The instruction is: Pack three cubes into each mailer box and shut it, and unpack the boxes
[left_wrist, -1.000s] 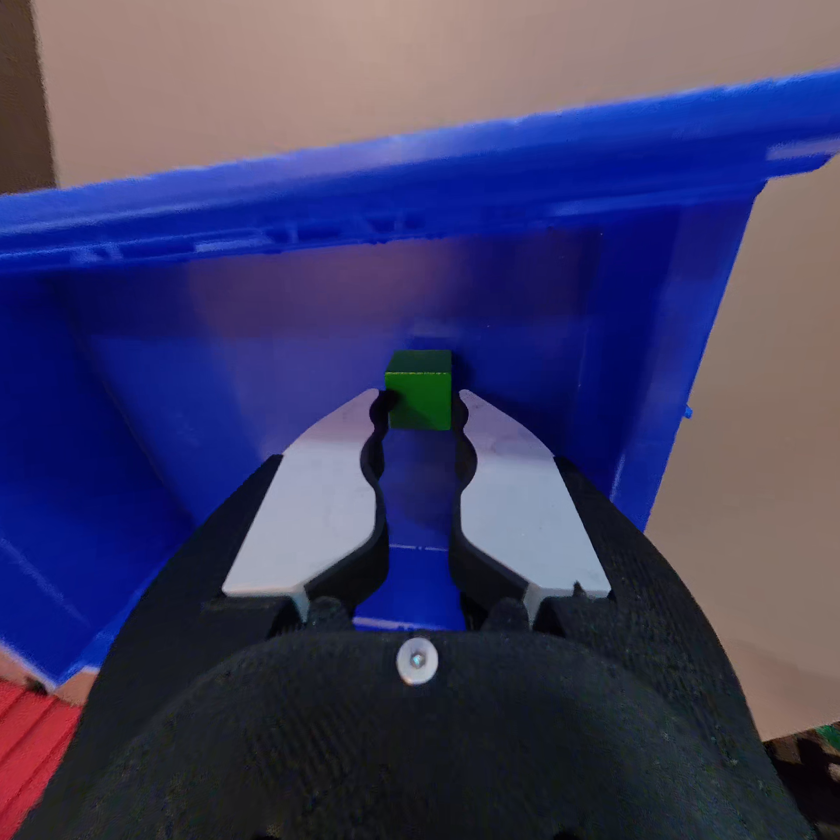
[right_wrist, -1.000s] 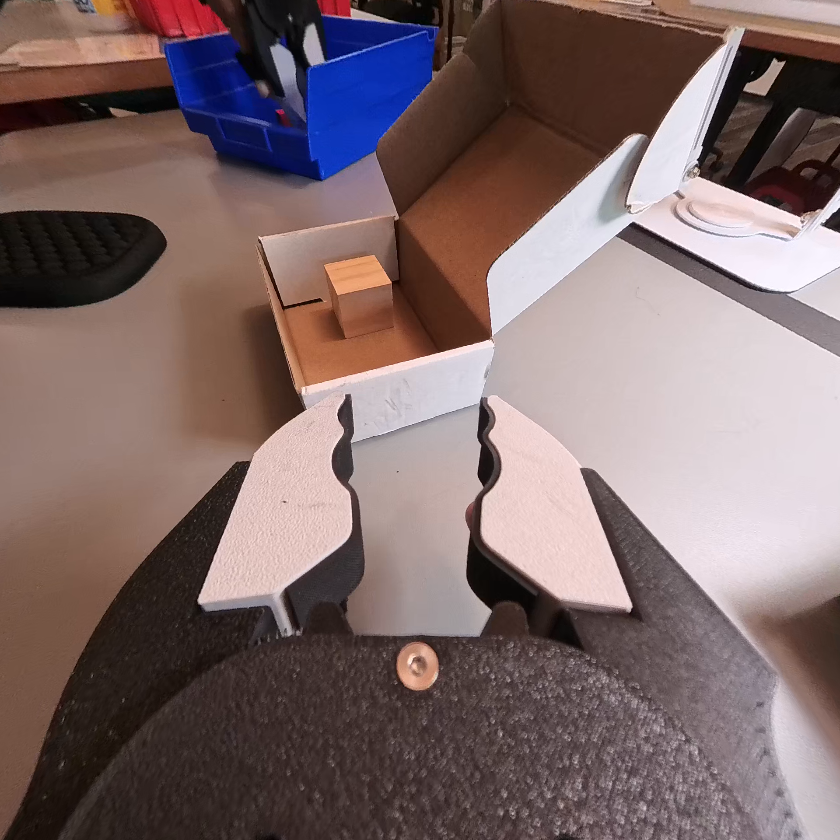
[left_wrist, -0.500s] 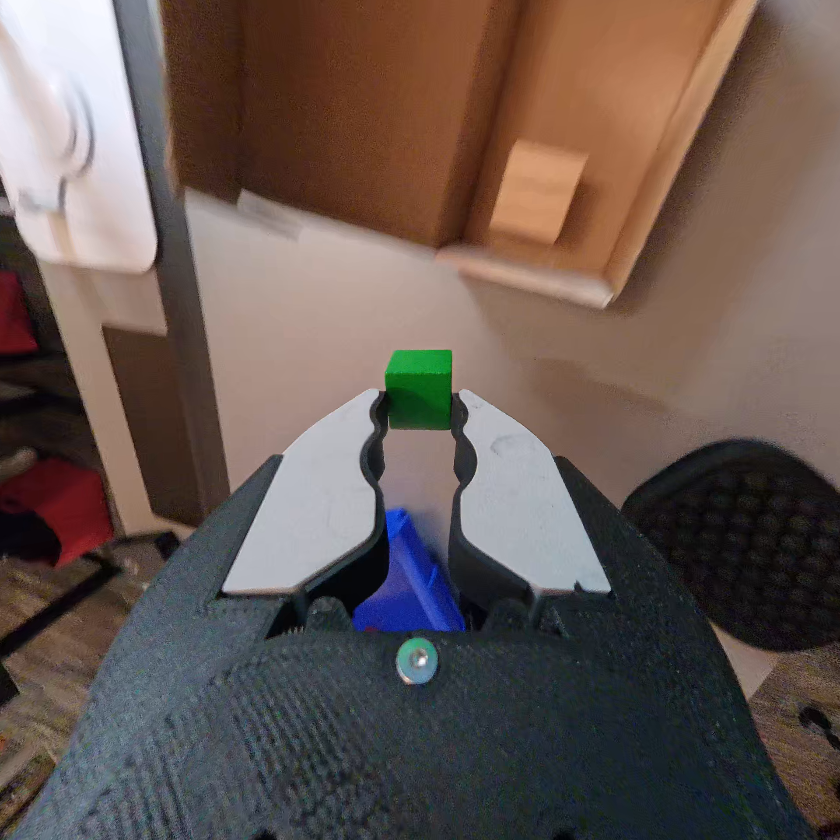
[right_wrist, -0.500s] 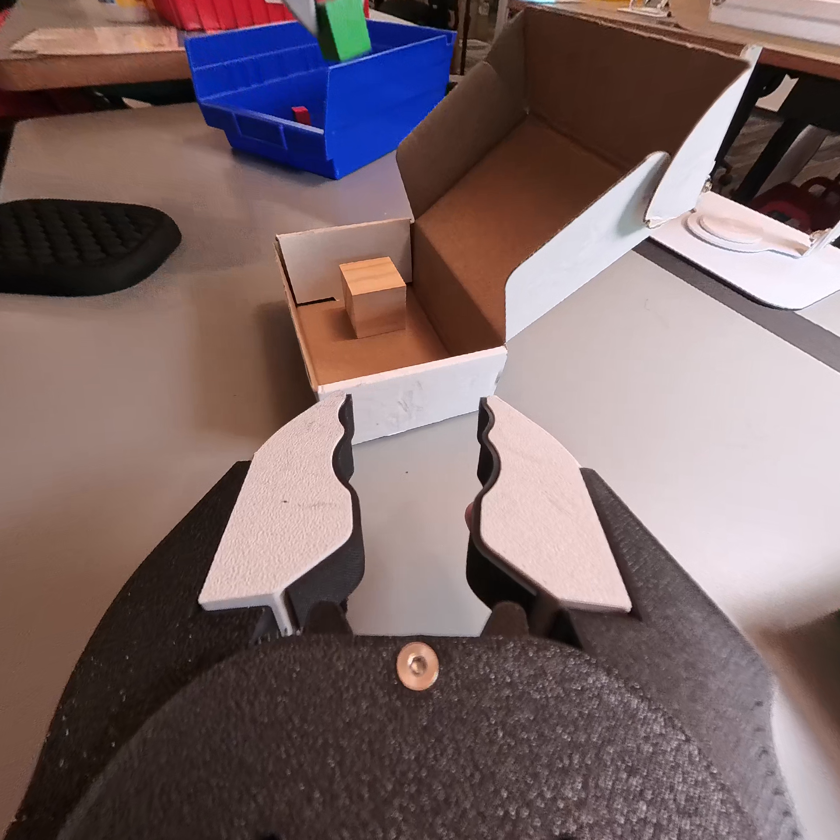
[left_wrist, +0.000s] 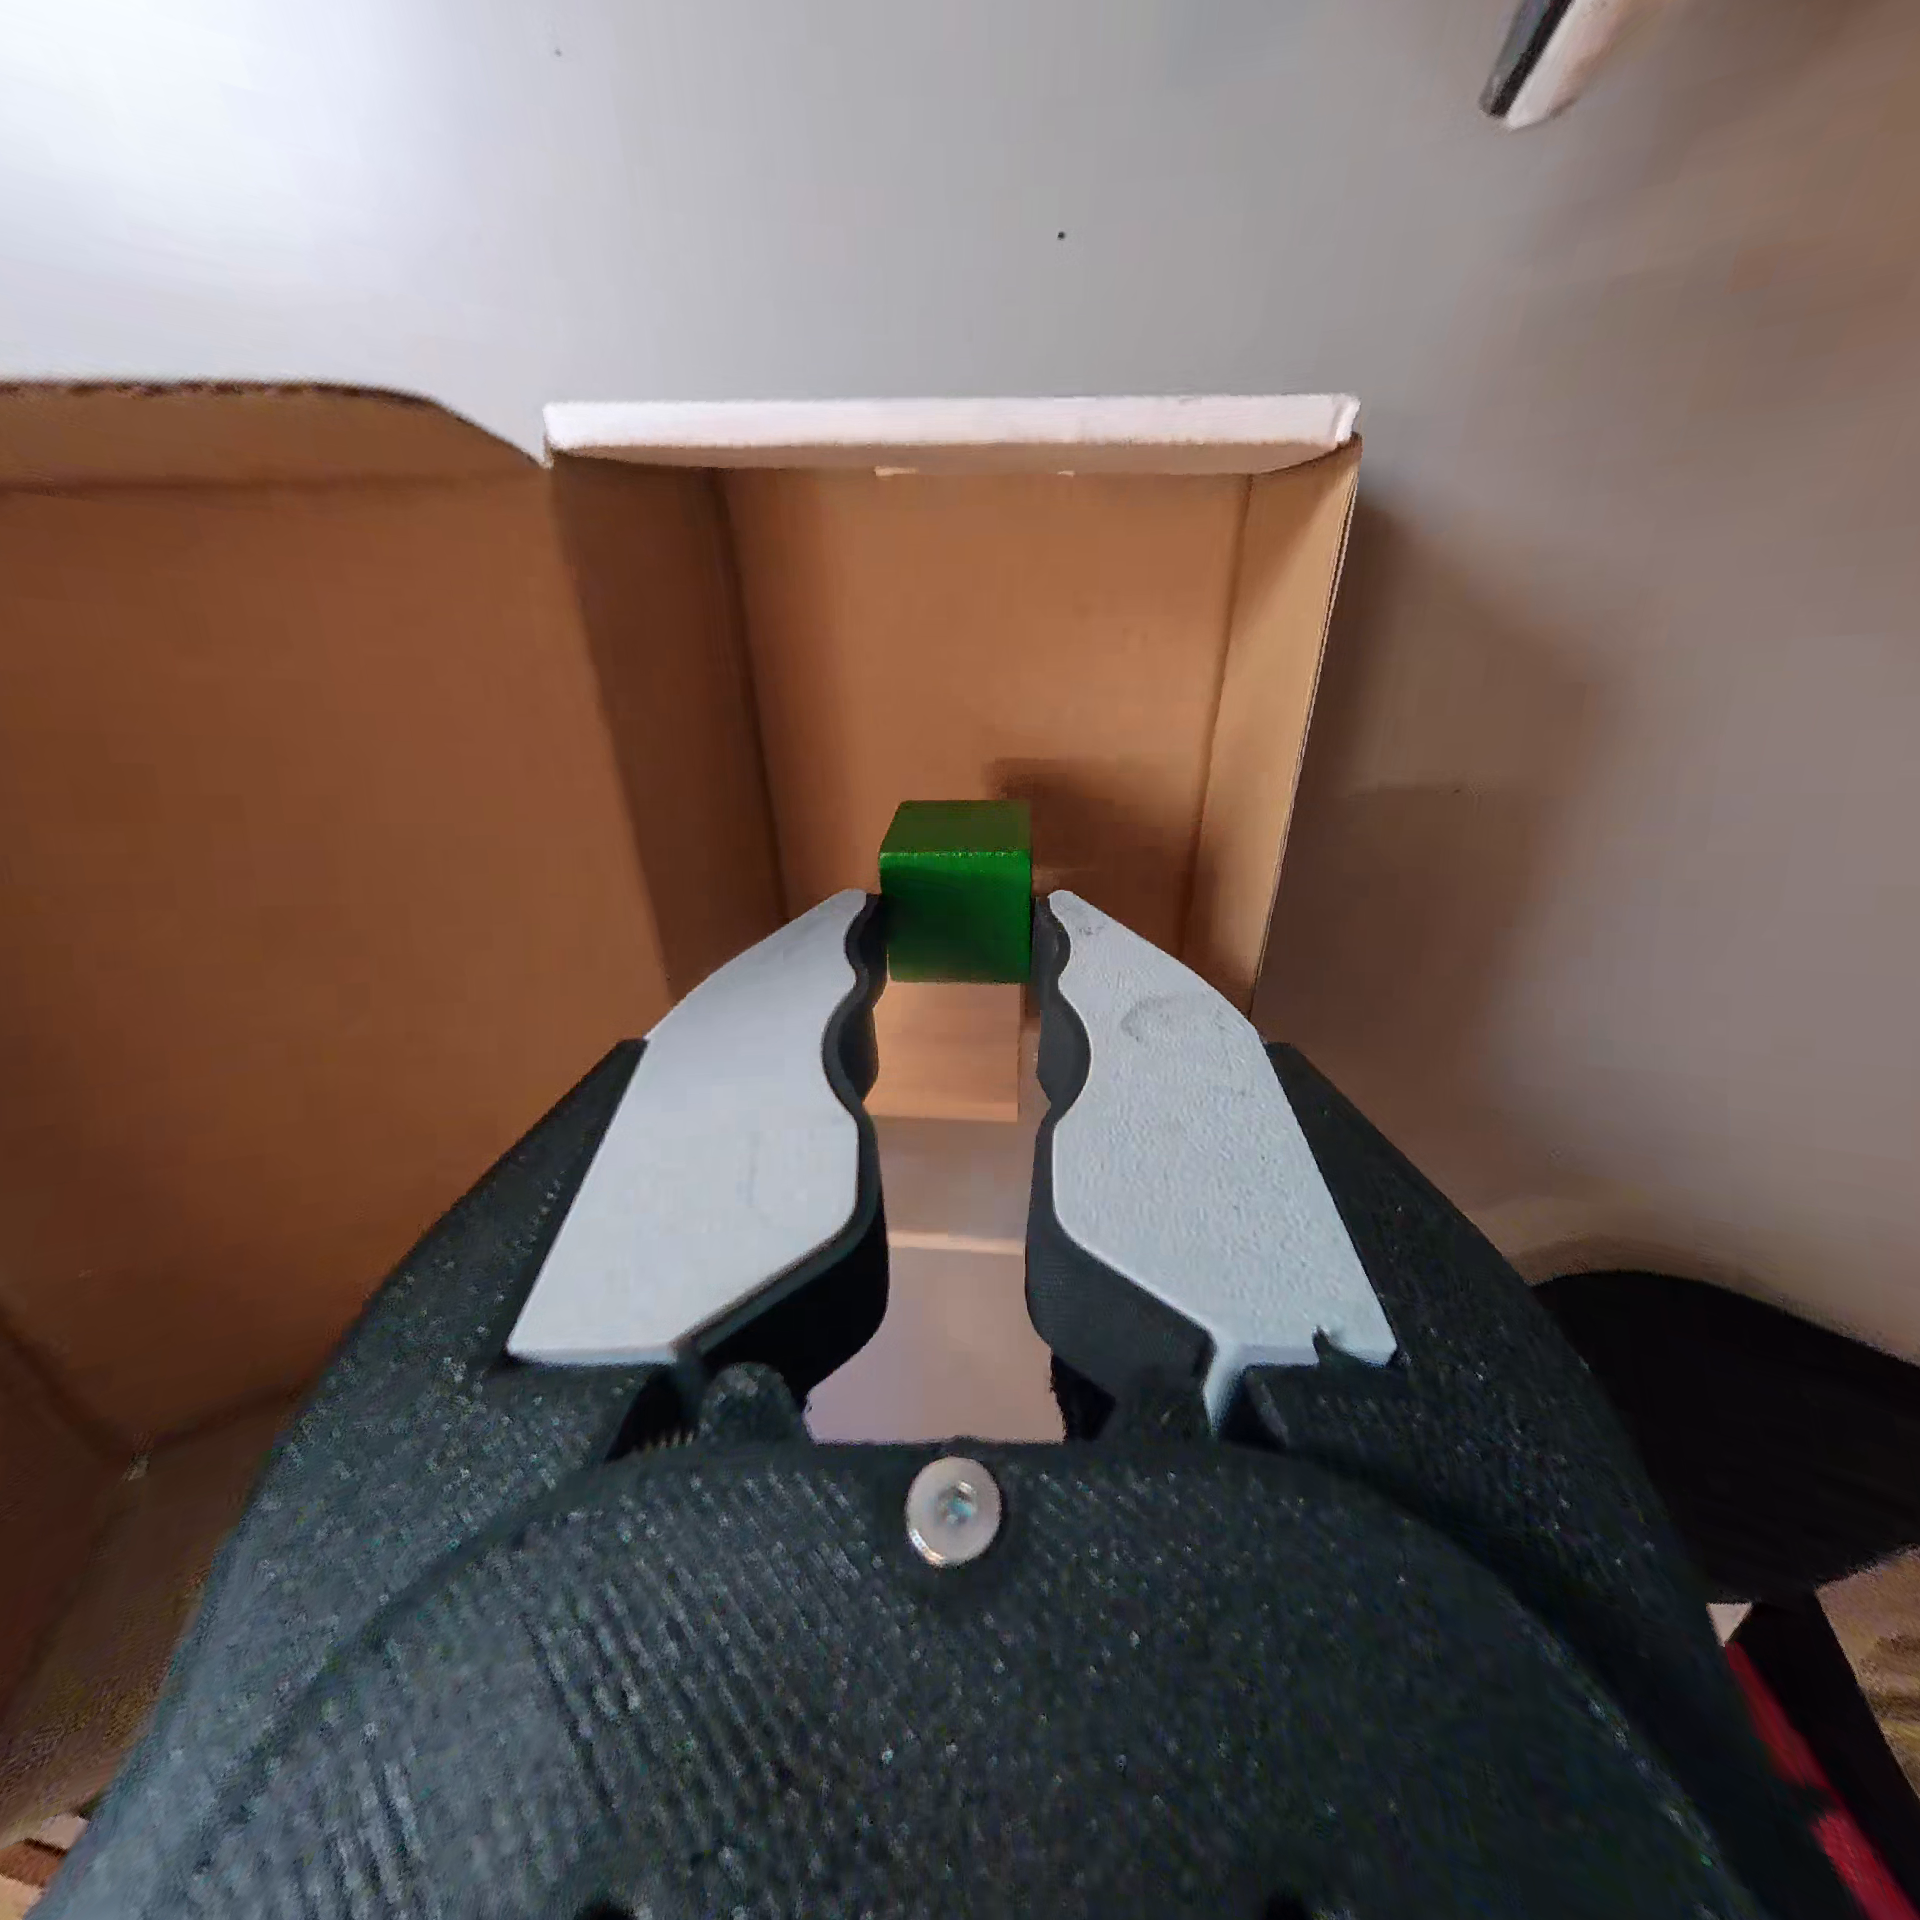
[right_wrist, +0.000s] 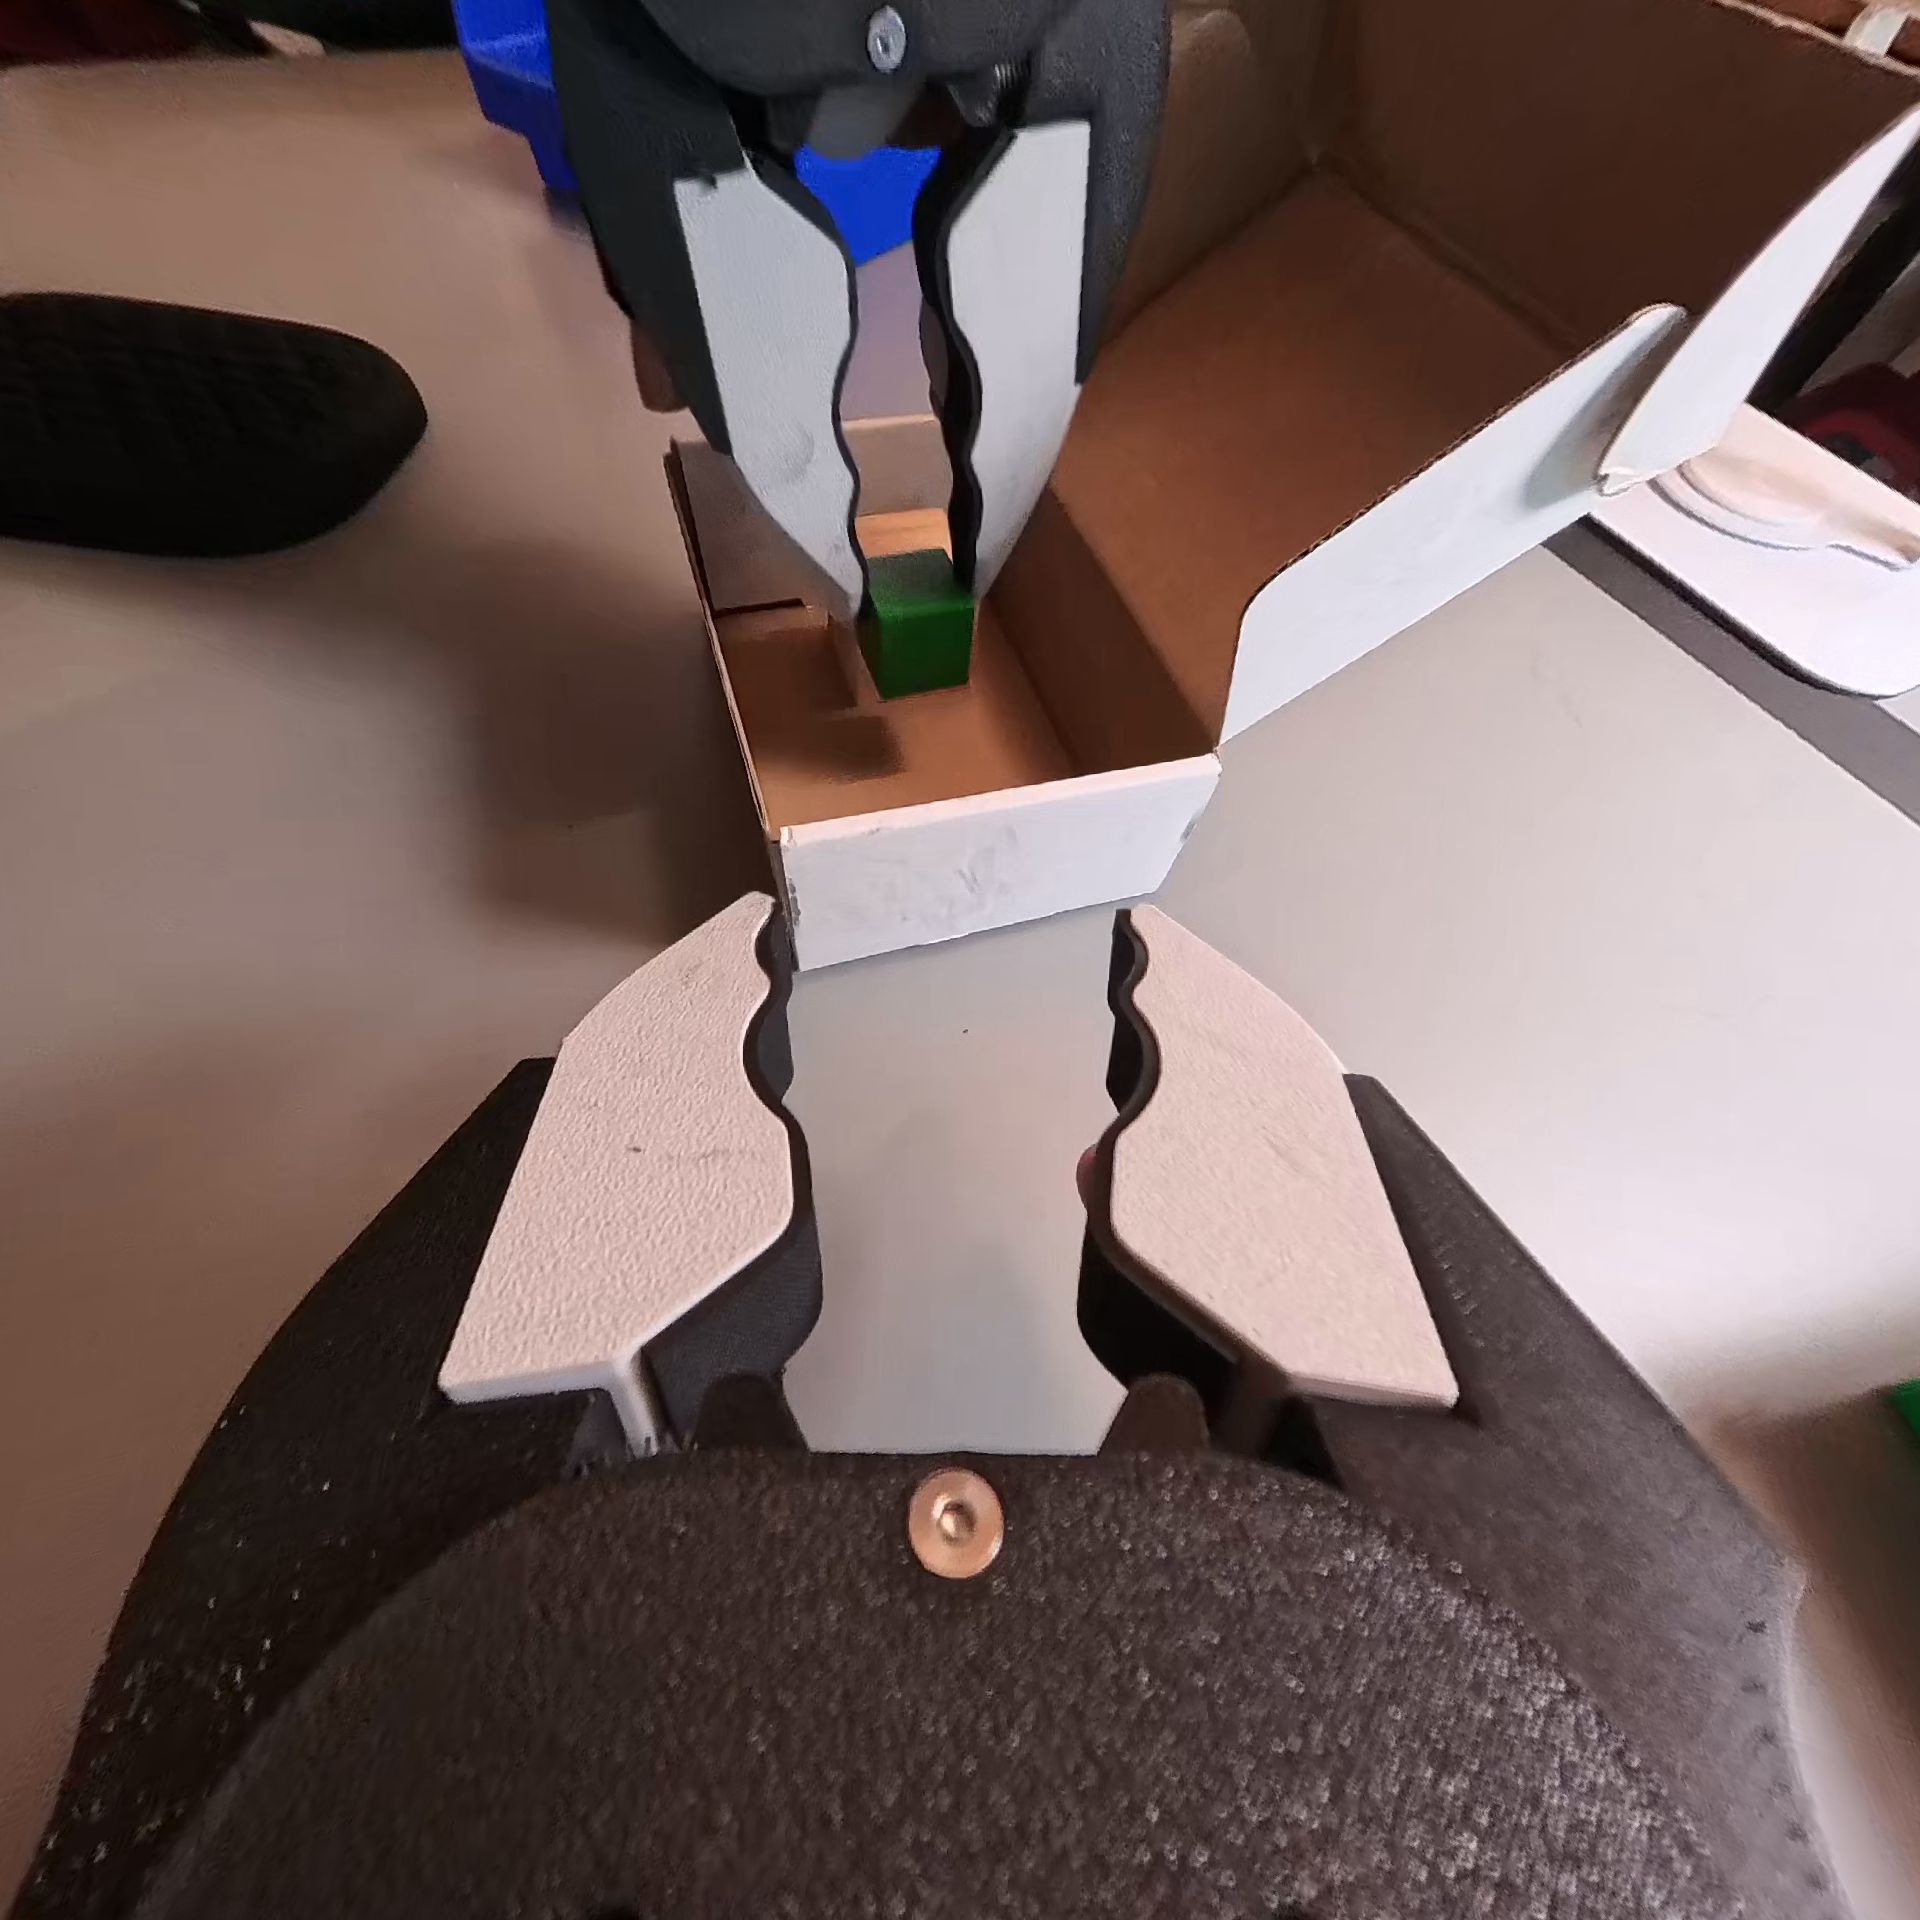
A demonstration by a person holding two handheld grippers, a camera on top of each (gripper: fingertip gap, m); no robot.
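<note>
1. Your left gripper [left_wrist: 958,914] is pinching the green cube [left_wrist: 956,902] by two opposite faces at the very fingertips. It hangs inside the open mailer box [right_wrist: 992,871], just above the cardboard floor.
2. In the right wrist view the green cube sits at about 12 o'clock from your right gripper [right_wrist: 945,961], directly in front of the wooden cube [right_wrist: 902,528] already in the box. Whether the two cubes touch cannot be told.
3. To place it well, I judge you should lower the green cube until its underside is flat on the floor, then spread the fingers only enough to free it. A drop from height would likely let it bounce or tip.
4. Keep it close to the wooden cube, so the floor toward the box's white front wall stays free for a third cube.
5. Lift straight up afterwards. The box walls stand near both fingers, and a sideways exit could nudge the light cardboard.
6. Your right gripper is spread and holds nothing. It hovers over the bench [right_wrist: 1455,1039] with its fingertips just beside the front wall, so it could steady the box if it slides.
7. Materials: the green cube is glossy, painted and sharp-edged, so it may slip on the fingers' wavy black pads. The wooden cube is bare and matte.
8. The box is corrugated board, brown inside and white outside, with its lid [right_wrist: 1558,156] standing open at 1 o'clock and a side flap [right_wrist: 1455,561] at 2 o'clock. The bench is smooth grey.
</note>
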